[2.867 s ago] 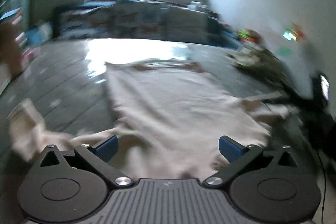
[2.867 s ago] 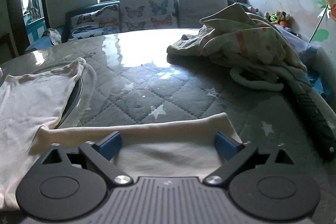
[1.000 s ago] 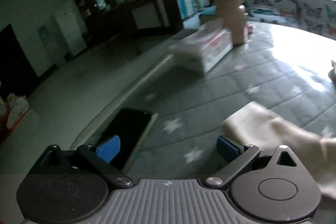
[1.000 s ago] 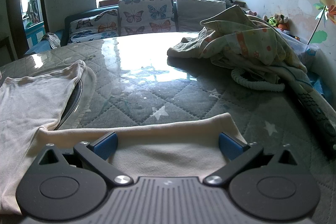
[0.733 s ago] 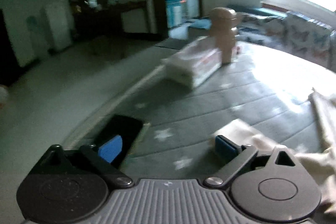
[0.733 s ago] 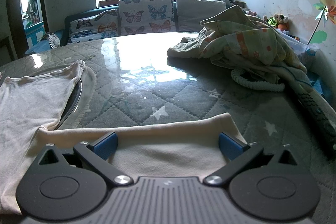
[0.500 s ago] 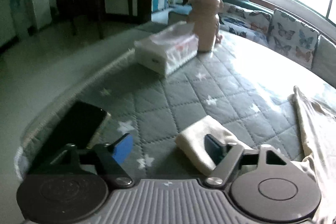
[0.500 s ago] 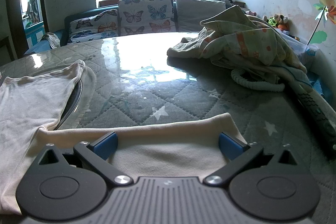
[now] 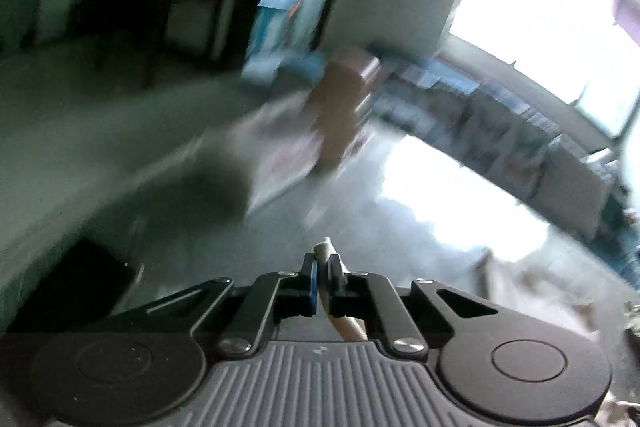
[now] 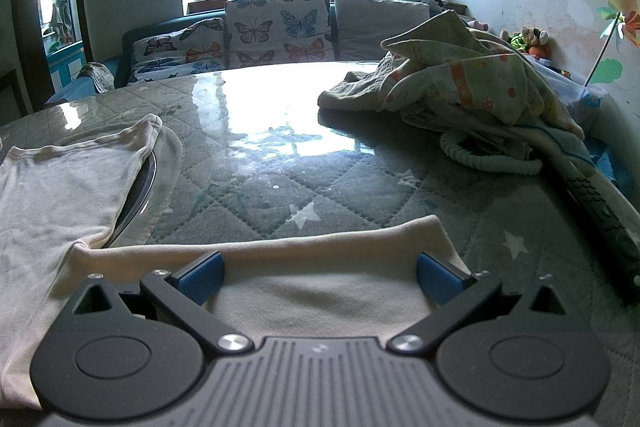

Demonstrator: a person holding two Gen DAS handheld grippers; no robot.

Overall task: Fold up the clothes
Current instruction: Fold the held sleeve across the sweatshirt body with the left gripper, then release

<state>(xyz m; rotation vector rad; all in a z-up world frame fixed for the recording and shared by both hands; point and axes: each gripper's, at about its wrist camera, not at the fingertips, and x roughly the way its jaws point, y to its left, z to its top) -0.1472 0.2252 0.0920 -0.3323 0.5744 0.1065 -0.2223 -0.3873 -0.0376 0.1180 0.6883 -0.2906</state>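
A cream long-sleeved shirt [image 10: 60, 187] lies flat on the quilted grey table [image 10: 320, 195]. Its right sleeve [image 10: 320, 267] stretches across just in front of my right gripper [image 10: 318, 273], which is open and hovers over the sleeve. In the blurred left wrist view my left gripper [image 9: 320, 281] is shut on the cream sleeve cuff [image 9: 323, 250], which pokes up between the pads. More of the shirt [image 9: 520, 287] shows faintly at the right.
A heap of patterned clothes [image 10: 460, 87] lies at the back right with a white cord [image 10: 488, 159]. A remote control [image 10: 608, 211] lies at the right edge. A black phone [image 9: 72, 287], a tissue pack [image 9: 280, 155] and a brown bottle [image 9: 344, 103] are on the left side.
My left gripper has shut on the left sleeve cuff and lifted, swinging fast. My right gripper has stayed open over the right sleeve.
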